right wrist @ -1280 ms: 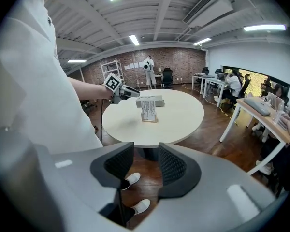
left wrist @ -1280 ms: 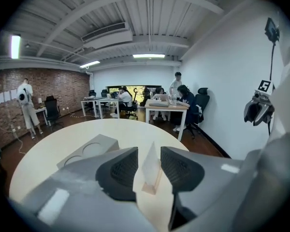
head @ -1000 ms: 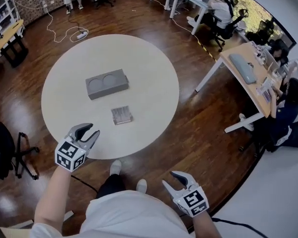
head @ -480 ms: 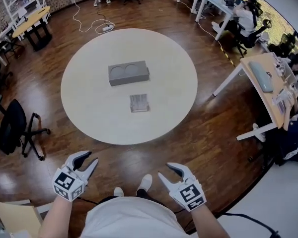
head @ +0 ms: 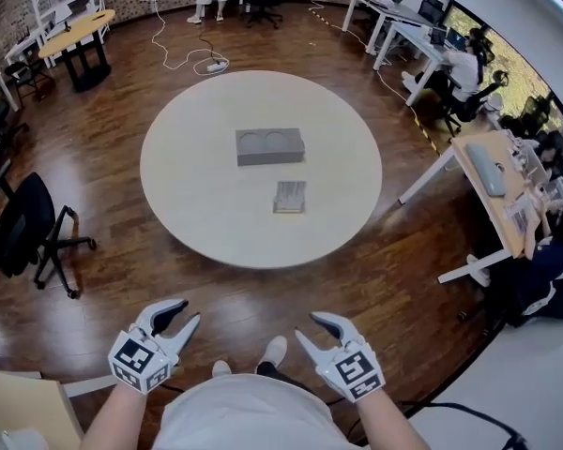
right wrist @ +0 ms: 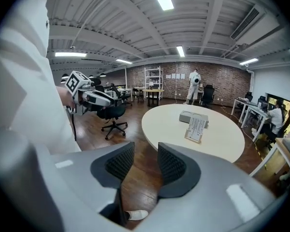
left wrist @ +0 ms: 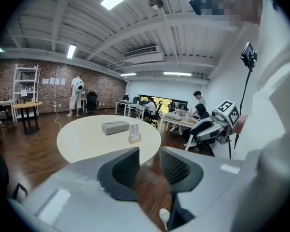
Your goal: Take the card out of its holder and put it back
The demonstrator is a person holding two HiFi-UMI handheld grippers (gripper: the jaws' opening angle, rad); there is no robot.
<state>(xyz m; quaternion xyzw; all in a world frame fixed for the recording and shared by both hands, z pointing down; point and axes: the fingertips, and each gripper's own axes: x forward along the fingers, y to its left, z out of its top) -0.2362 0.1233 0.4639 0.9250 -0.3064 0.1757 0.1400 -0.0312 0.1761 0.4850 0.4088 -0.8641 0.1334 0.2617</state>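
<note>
Head view puts the pale printed card (head: 289,195), upright in its small wooden holder (right wrist: 193,139) mid-table on the round white table (head: 197,186), well ahead of both empty grippers; the right gripper (head: 307,328), jaws apart, is nearer, while the left gripper (head: 183,315) has jaws just narrowing yet apart.

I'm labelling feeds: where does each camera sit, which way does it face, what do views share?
Head view: on the person's head, steeply down at table, holder, block; forearms, left tool, right tool, shoes show.
Left gripper view: on the left tool, along its empty open jaws, which have just been closing slightly, toward the table; right tool and shirt show.
Right gripper view: on the right tool, along its empty open jaws toward the table; left tool shows.
Shared: all show table, holder, block.
</note>
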